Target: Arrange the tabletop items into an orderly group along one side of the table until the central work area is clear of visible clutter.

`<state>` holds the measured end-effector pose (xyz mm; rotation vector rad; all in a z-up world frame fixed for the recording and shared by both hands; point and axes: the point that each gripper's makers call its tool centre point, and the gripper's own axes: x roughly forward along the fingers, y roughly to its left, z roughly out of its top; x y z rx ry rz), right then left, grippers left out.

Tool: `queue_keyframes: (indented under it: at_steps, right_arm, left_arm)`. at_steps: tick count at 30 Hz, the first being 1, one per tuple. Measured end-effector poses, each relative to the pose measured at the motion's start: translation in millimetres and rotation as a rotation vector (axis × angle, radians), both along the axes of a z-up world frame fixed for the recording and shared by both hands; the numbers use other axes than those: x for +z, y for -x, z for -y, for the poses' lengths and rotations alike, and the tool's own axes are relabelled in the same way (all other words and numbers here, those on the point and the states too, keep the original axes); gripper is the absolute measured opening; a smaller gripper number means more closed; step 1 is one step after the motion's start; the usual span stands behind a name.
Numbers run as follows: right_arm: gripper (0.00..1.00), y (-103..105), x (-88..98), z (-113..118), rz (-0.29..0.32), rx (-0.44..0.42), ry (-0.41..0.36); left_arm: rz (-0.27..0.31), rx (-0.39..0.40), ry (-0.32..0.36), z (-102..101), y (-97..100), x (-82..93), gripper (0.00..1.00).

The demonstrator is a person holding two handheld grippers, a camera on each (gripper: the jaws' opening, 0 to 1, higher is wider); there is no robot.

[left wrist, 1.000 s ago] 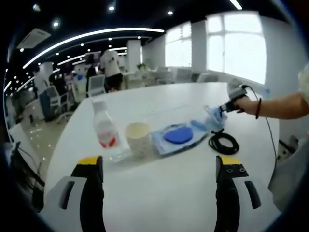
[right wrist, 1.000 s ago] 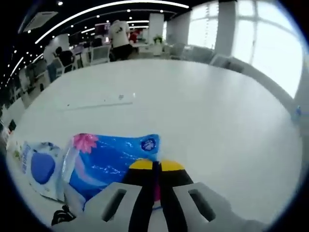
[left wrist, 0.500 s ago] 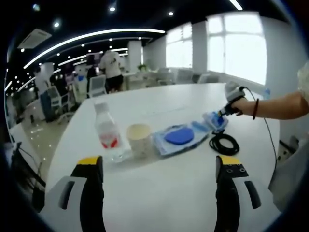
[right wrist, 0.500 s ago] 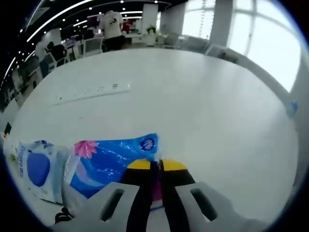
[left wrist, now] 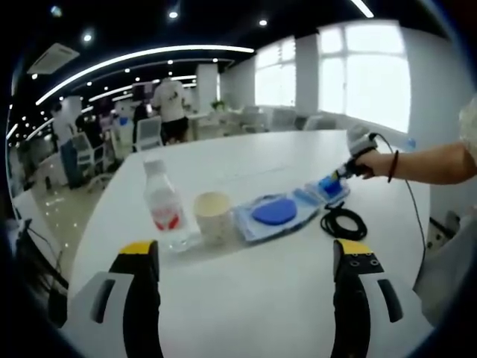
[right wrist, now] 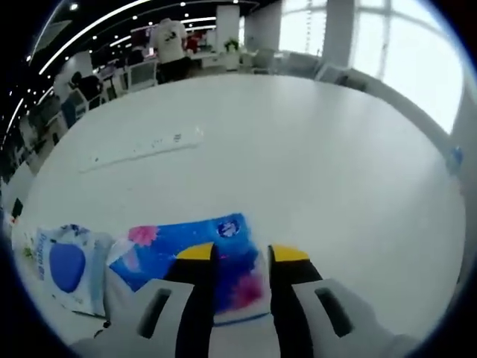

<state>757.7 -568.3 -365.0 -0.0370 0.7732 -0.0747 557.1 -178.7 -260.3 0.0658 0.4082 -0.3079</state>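
Right gripper (right wrist: 241,257) fingers parted above blue tissue pack (right wrist: 195,251) laid on white surface (right wrist: 313,164), left gripper (left wrist: 246,257) fingers spread wide, nothing held, water bottle (left wrist: 164,201) stood beside paper cup (left wrist: 214,215).

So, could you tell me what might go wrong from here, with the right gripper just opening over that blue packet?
The right gripper has parted its jaws, but they flank the blue tissue packet; pulling back carelessly could drag it out of line. The black cable coil lies close by and might snag. On the left, the bottle stands upright beside the paper cup; a nudge could topple either.
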Motion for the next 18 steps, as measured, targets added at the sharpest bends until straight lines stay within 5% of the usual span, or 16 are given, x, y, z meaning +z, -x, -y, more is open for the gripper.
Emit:
queue_keyframes:
  at_steps: [18]
  right_arm:
    - [0.63, 10.0, 39.8, -24.0, 0.076, 0.127, -0.051]
  left_arm:
    - [-0.021, -0.010, 0.021, 3.9, 2.6, 0.4, 0.99]
